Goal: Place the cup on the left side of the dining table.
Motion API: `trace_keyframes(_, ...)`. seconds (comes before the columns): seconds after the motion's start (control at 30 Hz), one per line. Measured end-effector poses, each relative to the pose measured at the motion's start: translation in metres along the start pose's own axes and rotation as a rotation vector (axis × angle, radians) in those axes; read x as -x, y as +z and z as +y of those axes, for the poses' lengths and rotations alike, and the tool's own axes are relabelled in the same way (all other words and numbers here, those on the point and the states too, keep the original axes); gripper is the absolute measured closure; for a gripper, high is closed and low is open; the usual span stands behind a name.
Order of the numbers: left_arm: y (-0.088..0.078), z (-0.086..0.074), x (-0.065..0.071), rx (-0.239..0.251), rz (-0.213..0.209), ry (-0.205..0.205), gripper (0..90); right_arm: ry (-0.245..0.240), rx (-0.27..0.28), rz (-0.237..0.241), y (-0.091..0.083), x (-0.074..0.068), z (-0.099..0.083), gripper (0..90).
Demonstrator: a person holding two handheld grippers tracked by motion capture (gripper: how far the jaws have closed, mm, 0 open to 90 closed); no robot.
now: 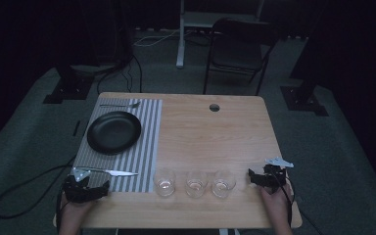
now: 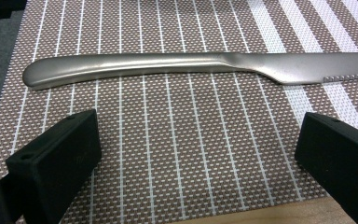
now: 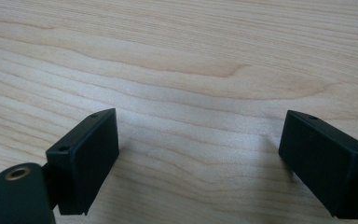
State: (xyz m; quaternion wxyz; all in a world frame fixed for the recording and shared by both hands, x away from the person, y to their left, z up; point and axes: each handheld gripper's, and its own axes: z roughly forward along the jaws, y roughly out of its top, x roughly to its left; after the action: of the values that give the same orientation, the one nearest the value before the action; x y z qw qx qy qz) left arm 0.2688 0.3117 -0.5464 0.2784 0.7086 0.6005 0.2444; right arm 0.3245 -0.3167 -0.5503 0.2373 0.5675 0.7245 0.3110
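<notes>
A steel table knife (image 2: 200, 65) lies flat on the striped placemat (image 2: 168, 154), handle to the left in the left gripper view. My left gripper (image 2: 198, 154) stands open just short of it, jaws wide with only mat between them. From above, the knife (image 1: 115, 172) lies along the mat's near edge, and the left gripper (image 1: 84, 188) rests at the table's front left corner. My right gripper (image 3: 198, 158) is open over bare wood with nothing between its jaws. It sits near the front right edge (image 1: 269, 177).
A black plate (image 1: 114, 131) sits on the placemat (image 1: 147, 147), with a fork or spoon (image 1: 120, 105) beyond it. Three clear glasses (image 1: 194, 183) stand in a row at the front middle. A cable hole (image 1: 214, 107) is at the back. A folding chair (image 1: 240, 49) stands behind the table.
</notes>
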Motion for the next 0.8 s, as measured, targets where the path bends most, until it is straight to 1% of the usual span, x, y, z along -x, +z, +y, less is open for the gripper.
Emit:
trace_keyframes(0.23, -0.0003, 0.0009, -0.0006, -0.012, -0.003, 0.005, 0.8, 0.0, 0.0, 0.0, 0.0, 0.0, 0.0, 11.6)
trace_keyframes(0.33, -0.0007, 0.0005, -0.0017, -0.013, -0.012, 0.014, 0.7, 0.0, 0.0, 0.0, 0.0, 0.0, 0.0, 11.6)
trace_keyframes(0.53, -0.0005, 0.0026, -0.0016, -0.028, -0.012, 0.015, 0.8, 0.0, 0.0, 0.0, 0.0, 0.0, 0.0, 11.6)
trace_keyframes(0.7, -0.0007, 0.0025, -0.002, -0.026, -0.015, 0.018, 0.8, 0.0, 0.0, 0.0, 0.0, 0.0, 0.0, 11.6)
trace_keyframes(0.8, -0.0018, 0.002, -0.004, -0.027, -0.029, 0.029, 0.8, 0.0, 0.0, 0.0, 0.0, 0.0001, 0.0, 11.6)
